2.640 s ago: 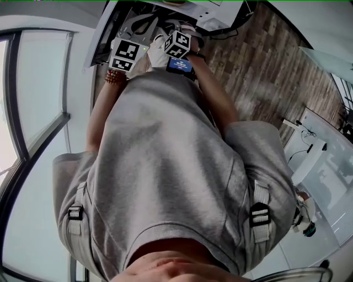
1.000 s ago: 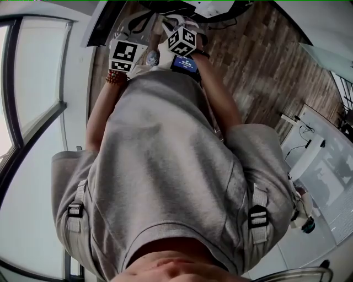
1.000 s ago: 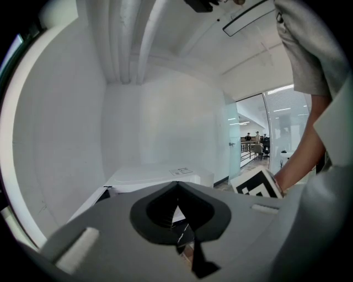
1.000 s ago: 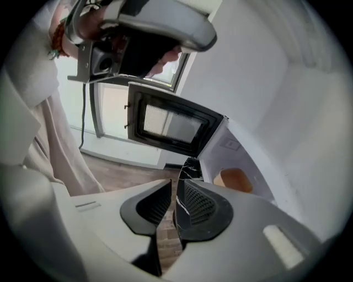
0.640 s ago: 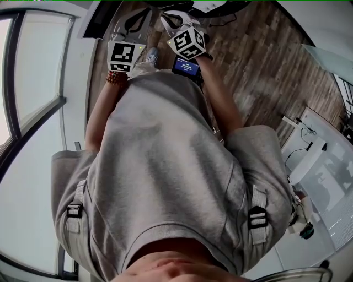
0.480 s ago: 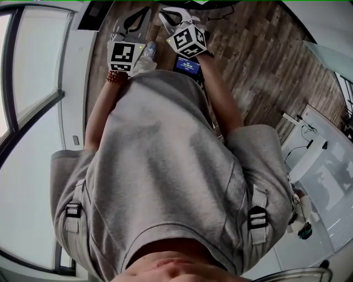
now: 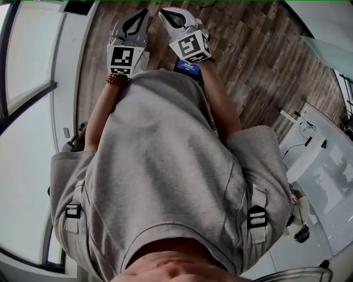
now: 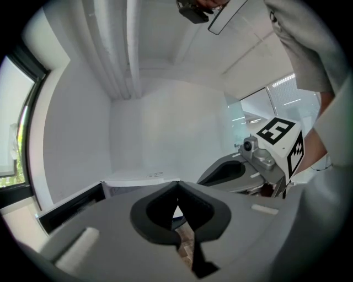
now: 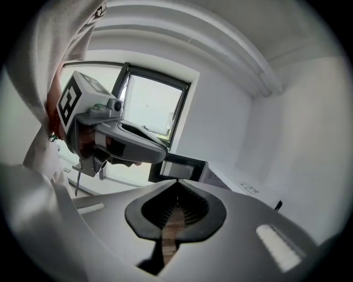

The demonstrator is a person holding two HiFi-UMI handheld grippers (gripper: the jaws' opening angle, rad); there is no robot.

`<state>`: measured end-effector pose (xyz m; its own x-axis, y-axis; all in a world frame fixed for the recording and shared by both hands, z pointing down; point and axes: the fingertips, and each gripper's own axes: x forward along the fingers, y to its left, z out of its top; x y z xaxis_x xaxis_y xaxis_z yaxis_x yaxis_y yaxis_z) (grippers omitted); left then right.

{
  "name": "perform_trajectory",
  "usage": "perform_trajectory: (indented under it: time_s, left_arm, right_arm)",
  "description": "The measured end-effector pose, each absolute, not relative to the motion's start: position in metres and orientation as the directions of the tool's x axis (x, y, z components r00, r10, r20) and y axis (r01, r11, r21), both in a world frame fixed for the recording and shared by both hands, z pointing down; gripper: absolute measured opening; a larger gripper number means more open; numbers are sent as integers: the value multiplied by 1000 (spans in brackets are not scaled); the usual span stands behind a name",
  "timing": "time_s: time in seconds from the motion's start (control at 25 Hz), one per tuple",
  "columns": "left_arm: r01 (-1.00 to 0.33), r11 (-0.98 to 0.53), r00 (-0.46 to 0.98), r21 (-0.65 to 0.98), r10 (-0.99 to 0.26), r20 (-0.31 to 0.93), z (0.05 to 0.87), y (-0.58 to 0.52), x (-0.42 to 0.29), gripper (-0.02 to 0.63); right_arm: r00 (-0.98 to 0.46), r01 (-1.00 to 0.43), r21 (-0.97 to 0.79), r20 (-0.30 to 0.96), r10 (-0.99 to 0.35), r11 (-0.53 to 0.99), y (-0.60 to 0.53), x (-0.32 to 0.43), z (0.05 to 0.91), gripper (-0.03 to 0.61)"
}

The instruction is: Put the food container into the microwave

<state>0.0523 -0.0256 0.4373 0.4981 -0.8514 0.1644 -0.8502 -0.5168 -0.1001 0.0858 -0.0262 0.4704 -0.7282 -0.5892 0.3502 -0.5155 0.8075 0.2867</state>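
Observation:
No food container shows in any view. In the head view both grippers are held out ahead of the person's grey shirt, over the wooden floor. My left gripper point(image 7: 145, 12) and my right gripper point(image 7: 163, 11) point forward side by side, each with its tips together and nothing between them. The left gripper view shows its own jaws point(image 8: 177, 185) shut and empty. So does the right gripper view point(image 9: 177, 181). A dark-fronted box, likely the microwave point(image 9: 177, 167), stands on a white counter point(image 9: 231, 184) beyond the right gripper.
Wooden floor point(image 7: 248, 49) spreads ahead and to the right. A white wall and a window frame point(image 7: 33, 99) run along the left. A white desk with cables point(image 7: 309, 143) stands at the right. A window point(image 9: 149, 107) shows behind the microwave.
Both grippers have drawn back from the white counter at the top of the head view and now hang over bare wooden floor. Both stay shut.

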Motion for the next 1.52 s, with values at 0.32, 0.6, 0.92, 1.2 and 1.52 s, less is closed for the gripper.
perform_trajectory:
  time_s: [0.32,0.6,0.92,1.2,1.52]
  left_arm:
    - [-851,-505,494,-142,-863,110,430,29,86,2]
    - [-841,-520,515,-146,-854,73,425,49,116,2]
    - [-803,-576,575,-150,-816,56,424,60,154,2]
    - [-770,-619,617,-153,-784,69,429,72,182,2]
    - [-773,-616,614,-153,-787,70,435,95,175,2]
  right_arm:
    - [-695,-662,245,154,-703,708,20,129,434,14]
    - [-683,-710,127,111,-721,692,53,171,423,14]
    - [-609,-767,164,123,-784,621,65,233,417,14]
    - [-552,-805,169,140,-822,569,80,263,424,14]
    - [-529,-819,178,136,-838,546,103,267,425,14]
